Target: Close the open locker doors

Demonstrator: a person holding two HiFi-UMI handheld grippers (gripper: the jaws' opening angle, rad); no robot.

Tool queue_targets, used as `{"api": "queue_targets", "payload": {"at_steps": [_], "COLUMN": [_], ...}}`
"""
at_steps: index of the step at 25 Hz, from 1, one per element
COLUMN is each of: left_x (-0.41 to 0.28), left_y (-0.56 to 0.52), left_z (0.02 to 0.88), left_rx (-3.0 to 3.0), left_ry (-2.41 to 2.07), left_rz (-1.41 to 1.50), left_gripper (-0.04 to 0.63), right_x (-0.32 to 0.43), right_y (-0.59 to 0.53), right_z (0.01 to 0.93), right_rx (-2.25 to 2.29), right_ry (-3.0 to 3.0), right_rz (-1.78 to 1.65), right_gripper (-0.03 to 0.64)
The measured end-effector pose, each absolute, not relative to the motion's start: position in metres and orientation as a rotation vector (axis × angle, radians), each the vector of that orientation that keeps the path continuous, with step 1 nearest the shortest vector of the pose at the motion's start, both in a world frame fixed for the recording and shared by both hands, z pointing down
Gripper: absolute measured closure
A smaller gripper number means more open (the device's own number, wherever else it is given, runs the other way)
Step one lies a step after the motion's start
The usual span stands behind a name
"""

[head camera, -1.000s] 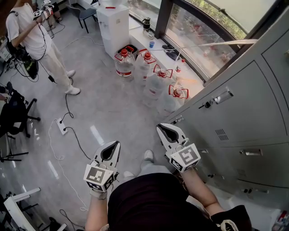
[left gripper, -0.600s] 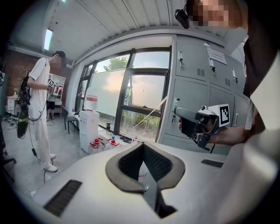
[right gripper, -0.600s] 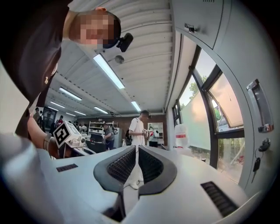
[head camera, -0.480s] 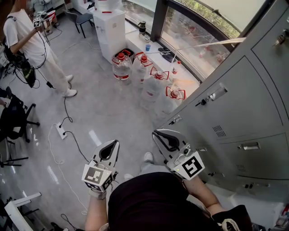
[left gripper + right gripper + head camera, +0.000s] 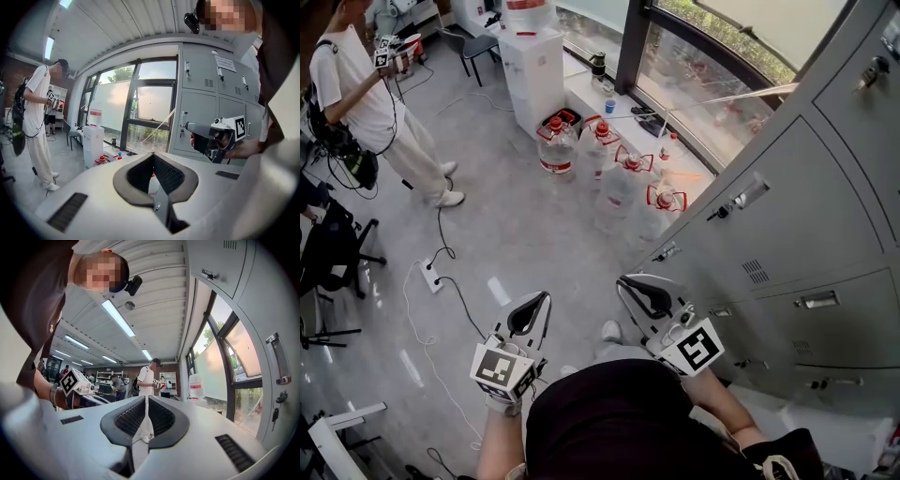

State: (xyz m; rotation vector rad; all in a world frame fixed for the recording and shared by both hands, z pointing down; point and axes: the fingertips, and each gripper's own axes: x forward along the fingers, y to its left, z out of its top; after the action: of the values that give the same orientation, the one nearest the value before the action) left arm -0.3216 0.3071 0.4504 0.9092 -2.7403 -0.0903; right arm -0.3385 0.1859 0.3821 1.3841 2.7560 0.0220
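The grey bank of lockers (image 5: 862, 323) rises just beside the right gripper (image 5: 622, 280), on its outer side, and runs on ahead of it towards the window (image 5: 712, 66). The locker doors (image 5: 787, 206) that show from above all look flush with their frames, though the lowest ones, nearest that gripper, sit at too steep an angle for me to be sure. The grey floor (image 5: 516, 225) spreads out ahead of both grippers. A person (image 5: 366, 89) in white stands well off, ahead and to the left of the left gripper (image 5: 546, 298), holding a small marked device. A white water dispenser (image 5: 534, 70) stands far ahead by the window, and a cluster of red-capped water jugs (image 5: 609, 164) sits between it and the grippers. Both grippers are held low and level in front of the wearer, well apart from each other. The left gripper's jaws are closed tip to tip with nothing between them, and the right gripper's jaws are likewise pressed together and empty. A power strip (image 5: 431, 277) lies on the floor to the left of the left gripper.
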Motion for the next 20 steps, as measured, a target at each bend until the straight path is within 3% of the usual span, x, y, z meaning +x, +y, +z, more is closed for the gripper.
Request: {"api": "queue_targets", "payload": {"at_steps": [20], "left_x": [-0.3161], "left_y": [0.3022], "left_z": [0.4417], "left_rx": [0.932], "left_ry": [-2.754], "left_rz": [-0.081], "left_gripper": [0.578], "right_x": [-0.3336], "right_y": [0.1782], "right_z": [0.3918], "right_rx": [1.354], "right_ry": [2.826], "right_rz": [-0.031], "right_gripper": [0.571]}}
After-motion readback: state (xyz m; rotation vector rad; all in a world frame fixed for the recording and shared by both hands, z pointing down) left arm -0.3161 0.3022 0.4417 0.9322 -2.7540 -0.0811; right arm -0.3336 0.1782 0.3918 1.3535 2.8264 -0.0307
